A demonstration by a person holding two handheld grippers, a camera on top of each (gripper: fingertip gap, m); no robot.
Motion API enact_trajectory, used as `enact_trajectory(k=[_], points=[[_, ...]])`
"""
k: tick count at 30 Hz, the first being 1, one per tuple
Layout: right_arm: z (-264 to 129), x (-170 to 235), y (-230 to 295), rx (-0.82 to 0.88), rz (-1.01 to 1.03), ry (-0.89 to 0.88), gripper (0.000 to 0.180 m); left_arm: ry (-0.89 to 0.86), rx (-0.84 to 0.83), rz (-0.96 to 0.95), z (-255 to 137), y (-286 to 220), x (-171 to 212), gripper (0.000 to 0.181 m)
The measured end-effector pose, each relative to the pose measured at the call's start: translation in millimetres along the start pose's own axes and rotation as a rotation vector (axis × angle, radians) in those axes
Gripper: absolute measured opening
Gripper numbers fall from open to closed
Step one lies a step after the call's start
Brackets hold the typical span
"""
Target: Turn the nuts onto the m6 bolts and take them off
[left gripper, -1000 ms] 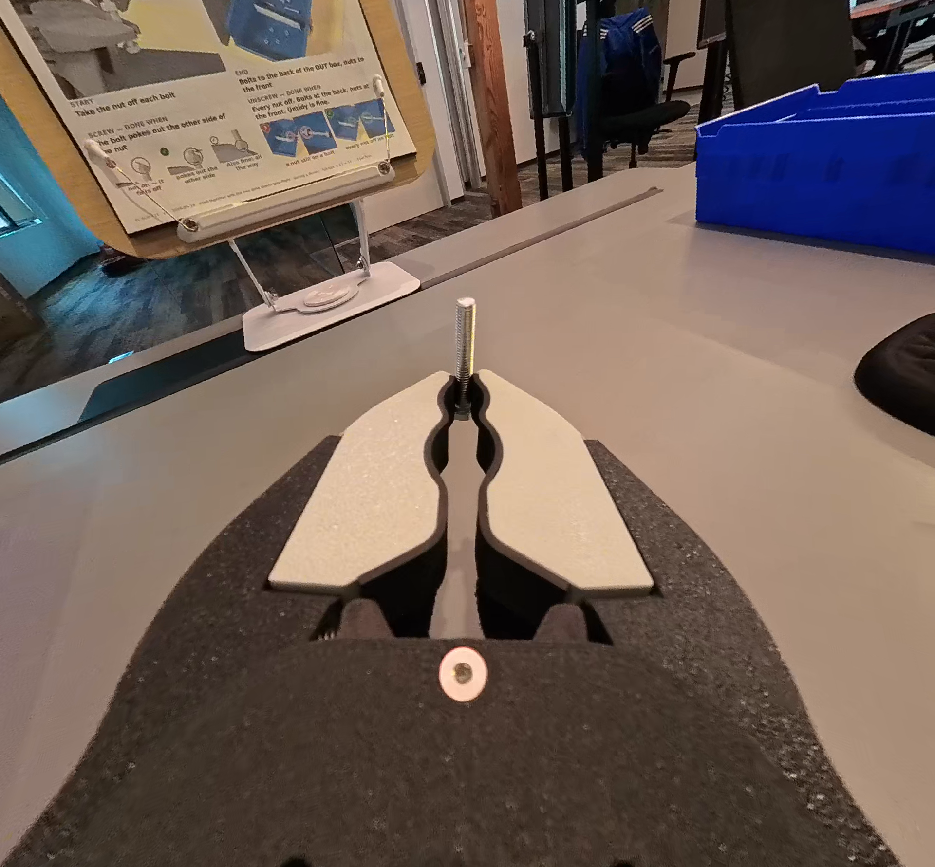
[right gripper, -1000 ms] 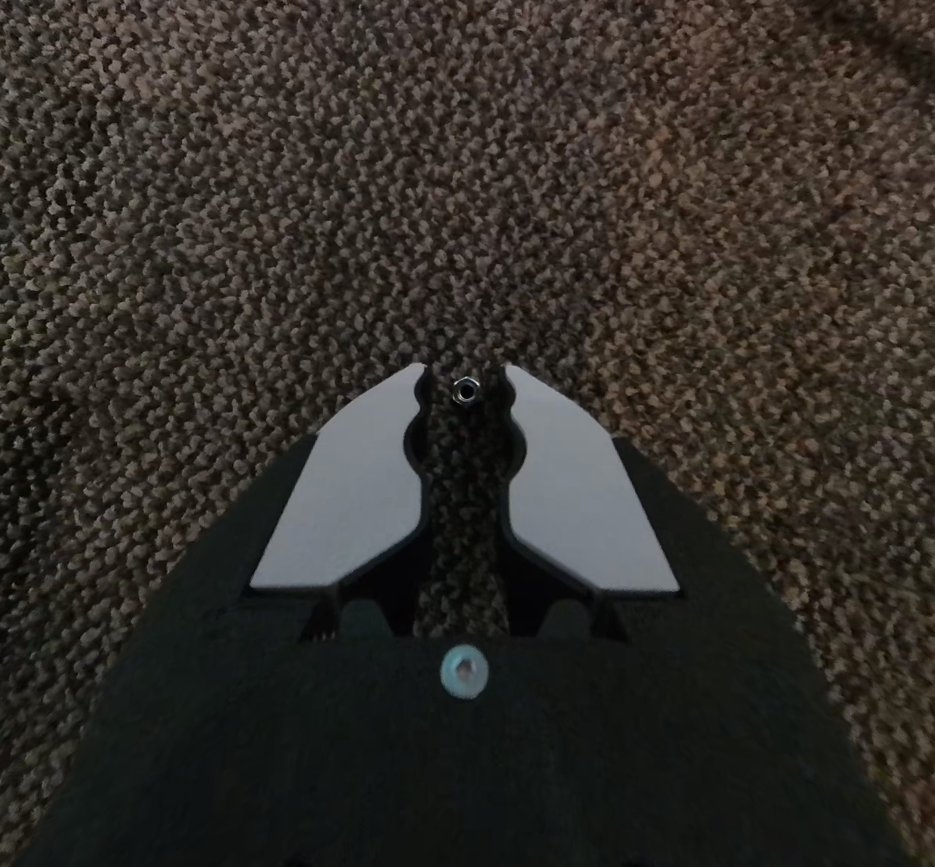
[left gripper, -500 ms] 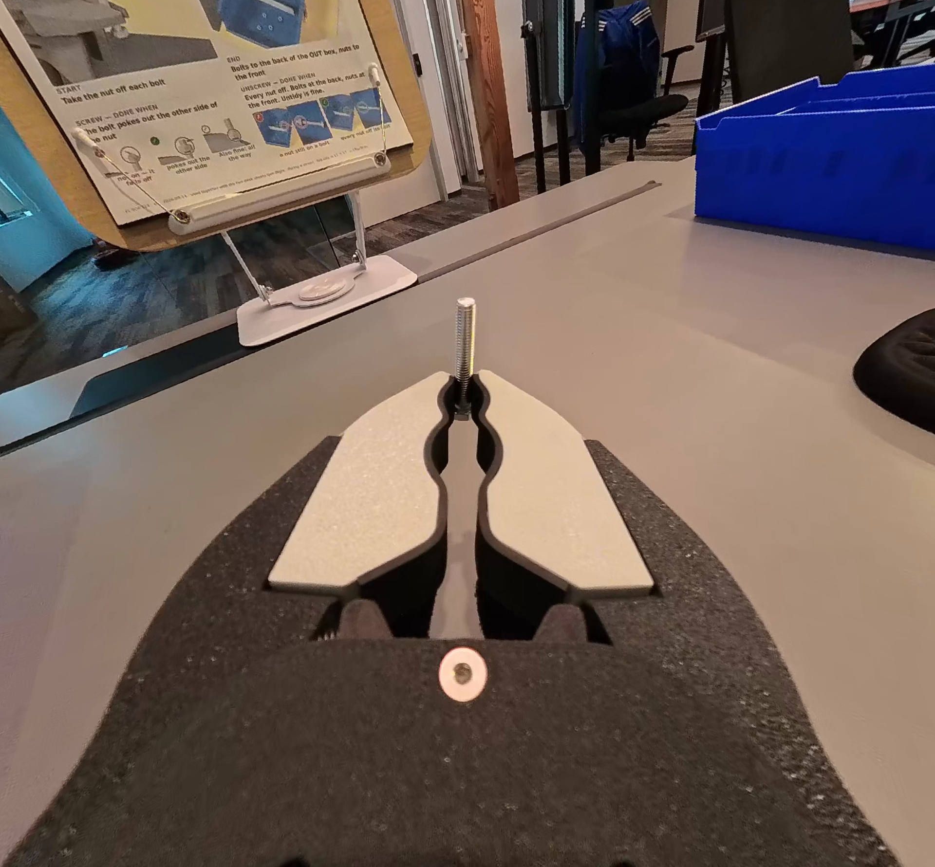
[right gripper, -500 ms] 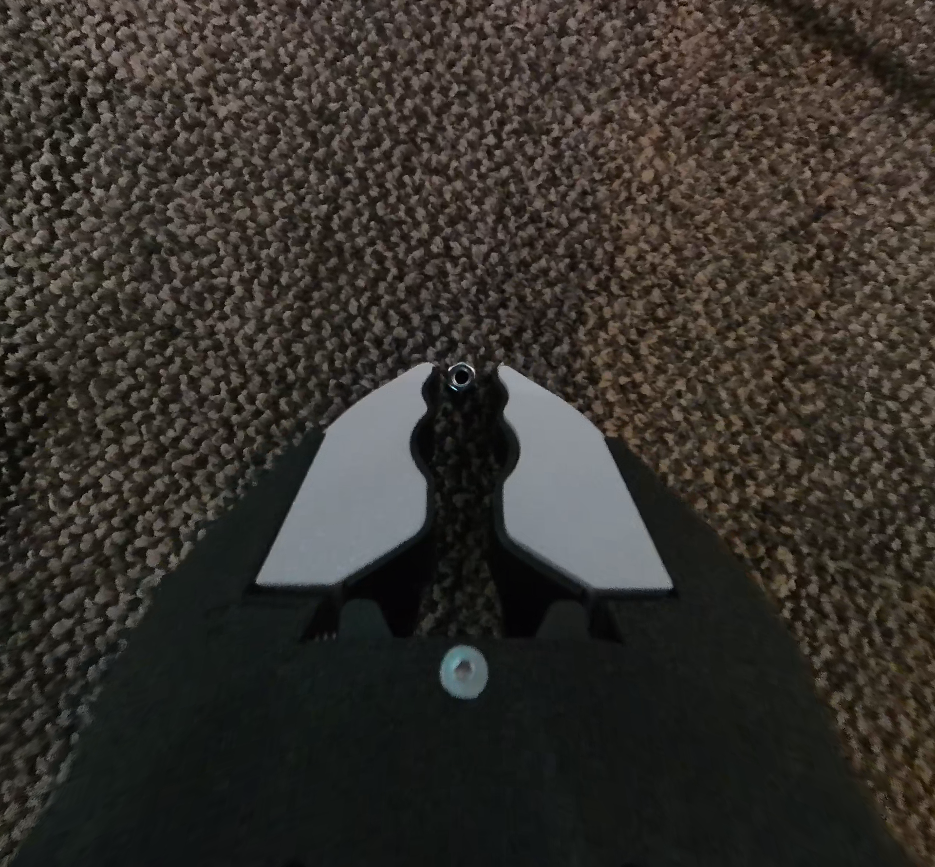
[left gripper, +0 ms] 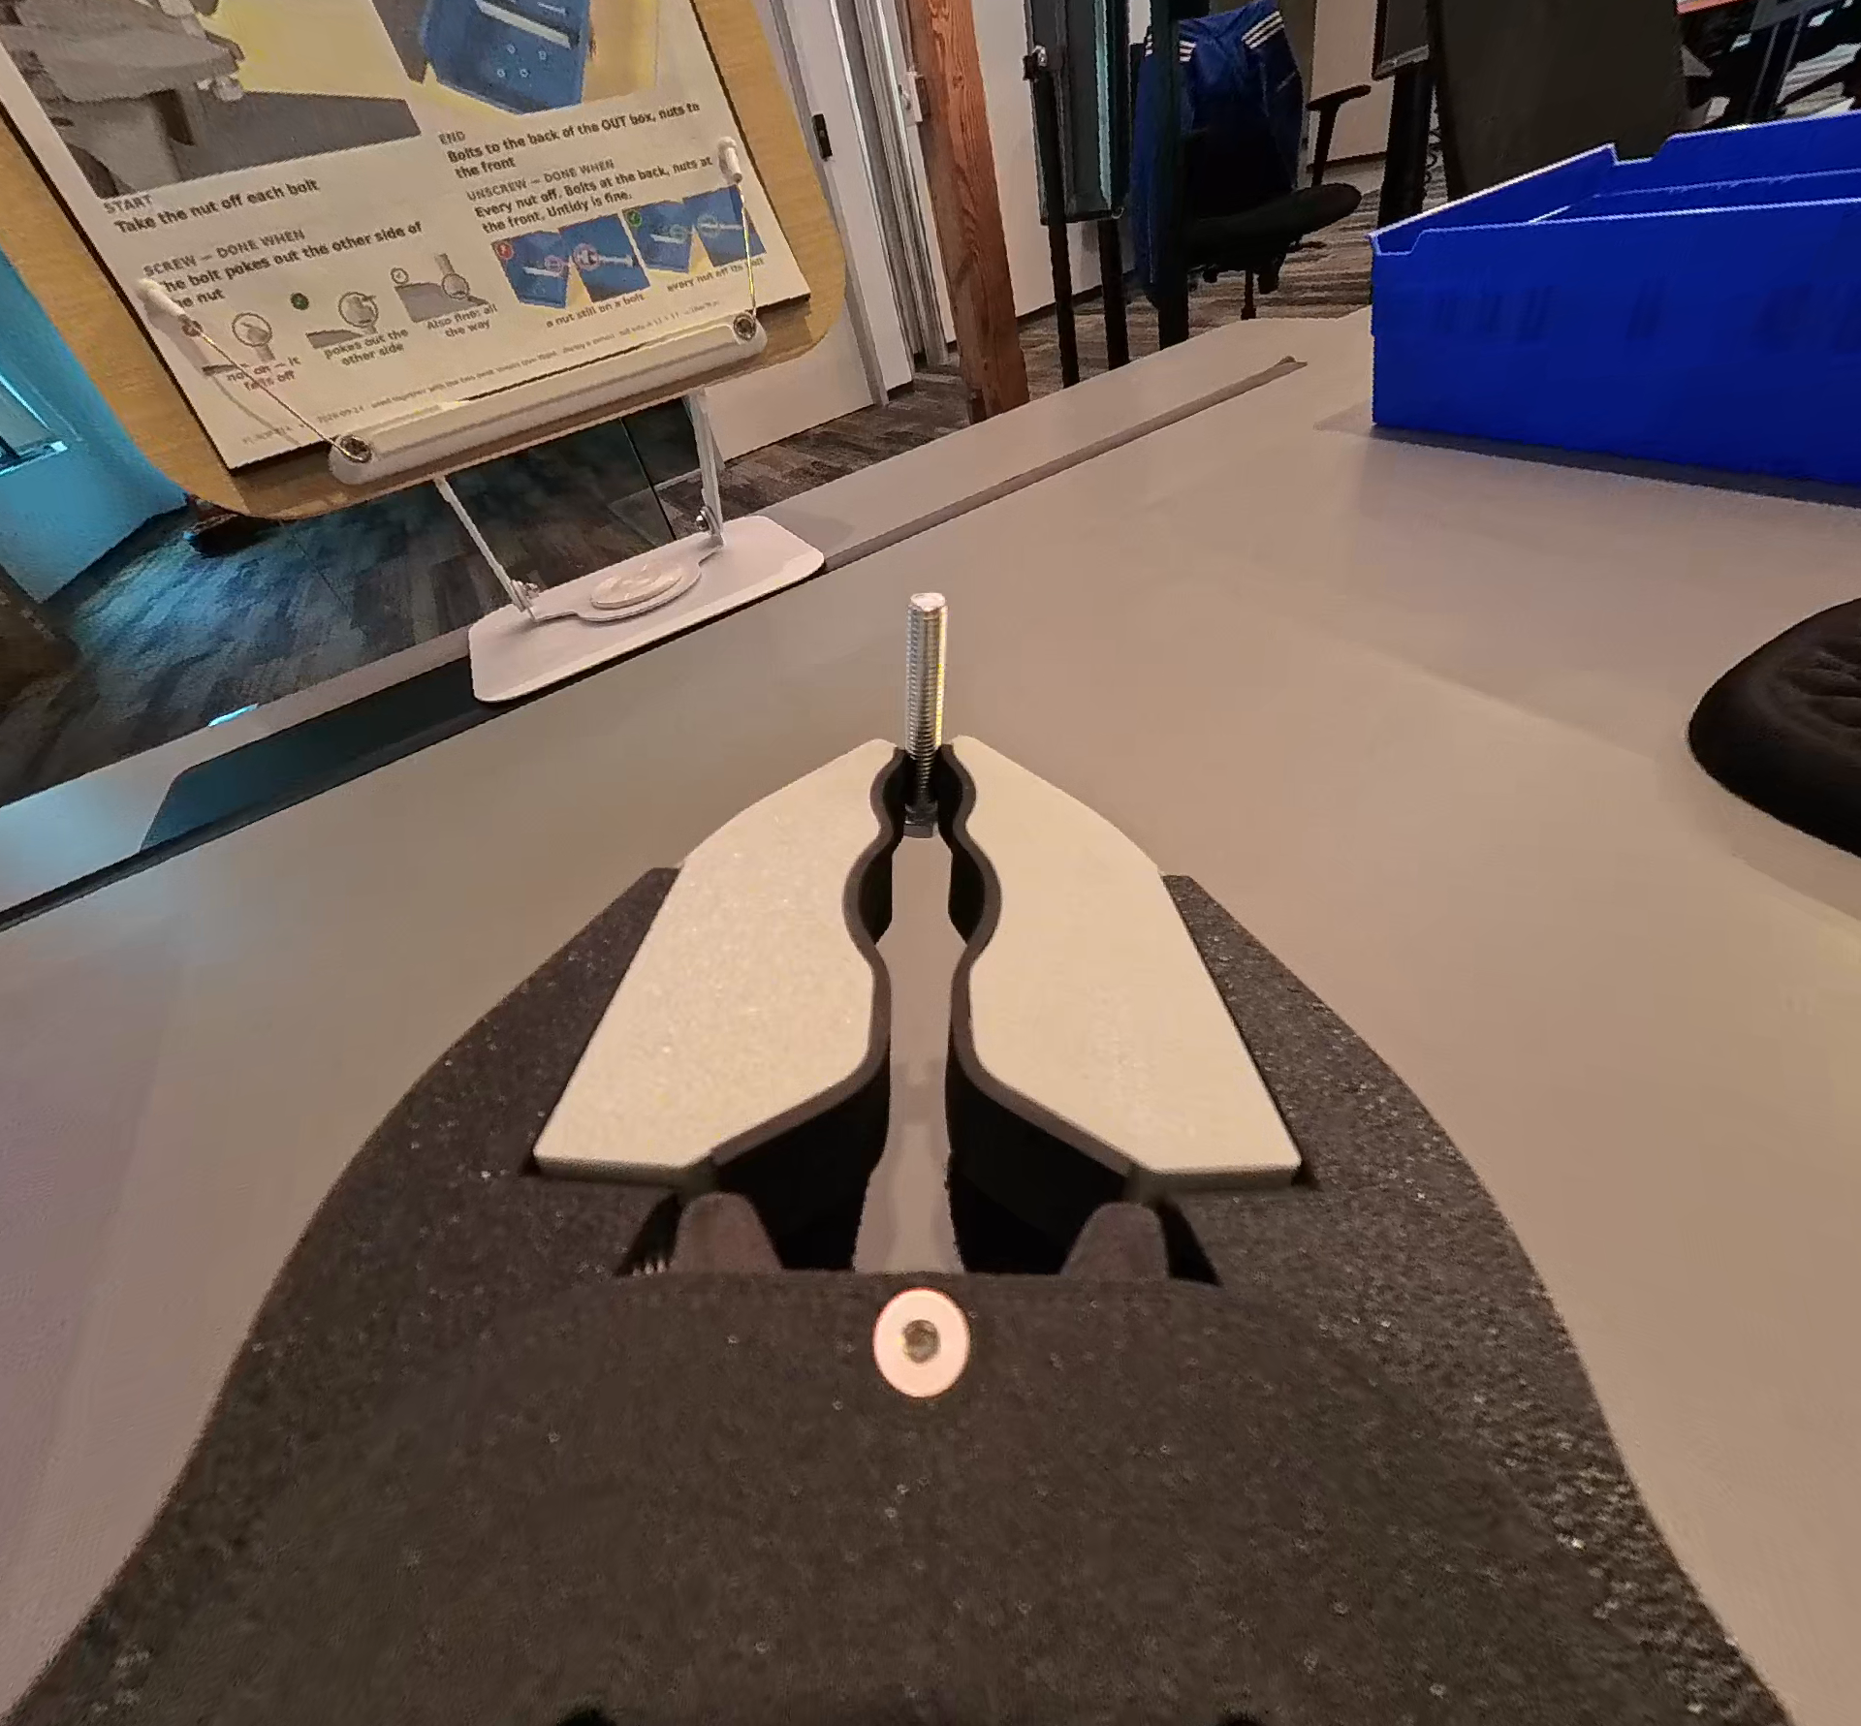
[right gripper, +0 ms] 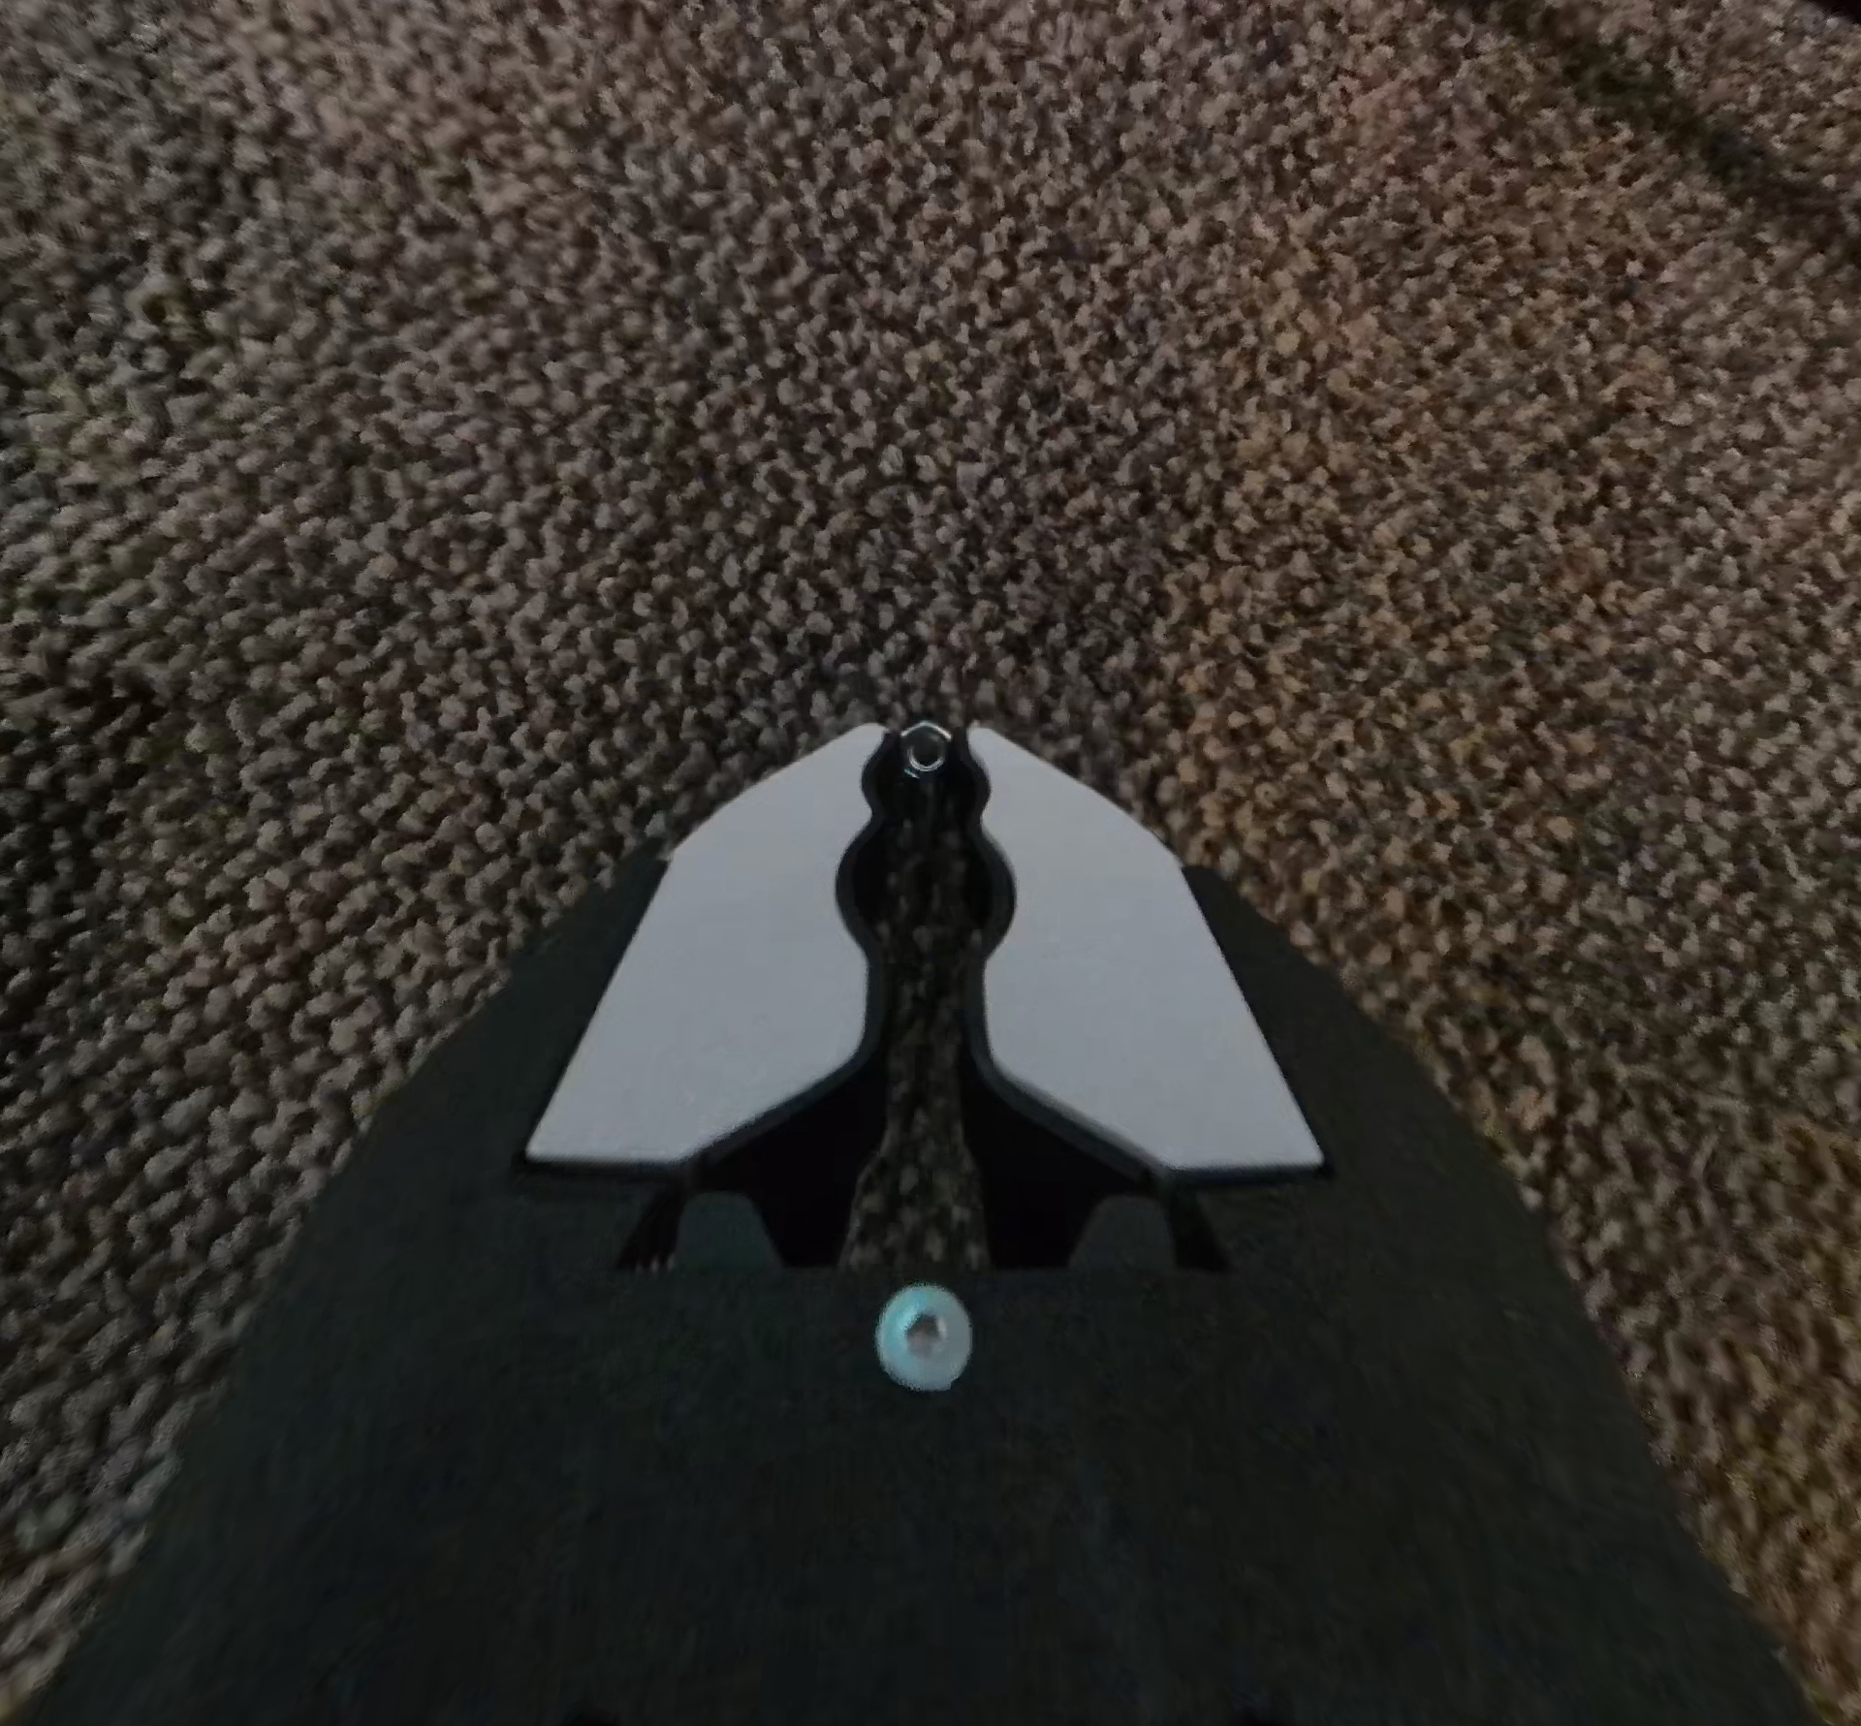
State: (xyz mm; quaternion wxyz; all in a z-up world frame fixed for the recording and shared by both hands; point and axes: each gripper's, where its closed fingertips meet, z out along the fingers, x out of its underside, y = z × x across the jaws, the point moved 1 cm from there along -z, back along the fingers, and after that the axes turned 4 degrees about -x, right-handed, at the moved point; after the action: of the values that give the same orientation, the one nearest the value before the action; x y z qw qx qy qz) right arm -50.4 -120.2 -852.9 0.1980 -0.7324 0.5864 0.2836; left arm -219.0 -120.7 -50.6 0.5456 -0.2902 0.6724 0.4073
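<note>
grey table (left gripper: 1410,771), bolt (left gripper: 924,671) upright between left fingertips, nut (right gripper: 921,751) seemingly pinched at right tips

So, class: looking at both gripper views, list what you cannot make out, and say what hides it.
- Left wrist view: the bolt head, hidden between the left hand-held gripper fingers.
- Left wrist view: the blue bin contents, behind its wall and cut by the right edge.
- Right wrist view: the nut threads, too small, dim and blurred, in the right hand-held gripper.
</note>
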Motion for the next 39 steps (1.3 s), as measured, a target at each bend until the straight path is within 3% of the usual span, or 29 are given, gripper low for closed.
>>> enact_trajectory(k=[5, 9, 14, 19, 26, 32, 35, 39], points=[[-50, 17, 17, -0.035, -0.005, -0.031, 0.010, -0.010, 0.019, -0.027, -2, -2, -3, 0.005], [-116, 31, 36, -0.077, 0.003, -0.062, 0.010, -0.031, 0.032, -0.035, -6, -5, -10, 0.005], [-225, 34, 64, -0.136, -0.054, -0.075, 0.010, -0.134, -0.092, 0.026, -19, 16, -31, 0.005], [-356, 9, 76, -0.166, -0.160, -0.134, 0.010, -0.151, -0.151, -0.022, -21, 38, -35, 0.005], [-547, -53, 89, -0.163, -0.211, -0.252, 0.010, -0.037, -0.136, 0.120, -4, 25, -6, 0.005], [-685, -118, 99, -0.102, -0.275, -0.367, 0.010, 0.003, -0.097, 0.116, 0, 17, 7, 0.005], [-744, -180, 108, -0.077, -0.388, -0.450, 0.010, 0.002, -0.098, 0.087, -1, 20, 8, 0.005], [-802, -299, 114, -0.124, -0.472, -0.610, 0.010, 0.009, -0.098, 0.055, -2, 22, 11, 0.005]])
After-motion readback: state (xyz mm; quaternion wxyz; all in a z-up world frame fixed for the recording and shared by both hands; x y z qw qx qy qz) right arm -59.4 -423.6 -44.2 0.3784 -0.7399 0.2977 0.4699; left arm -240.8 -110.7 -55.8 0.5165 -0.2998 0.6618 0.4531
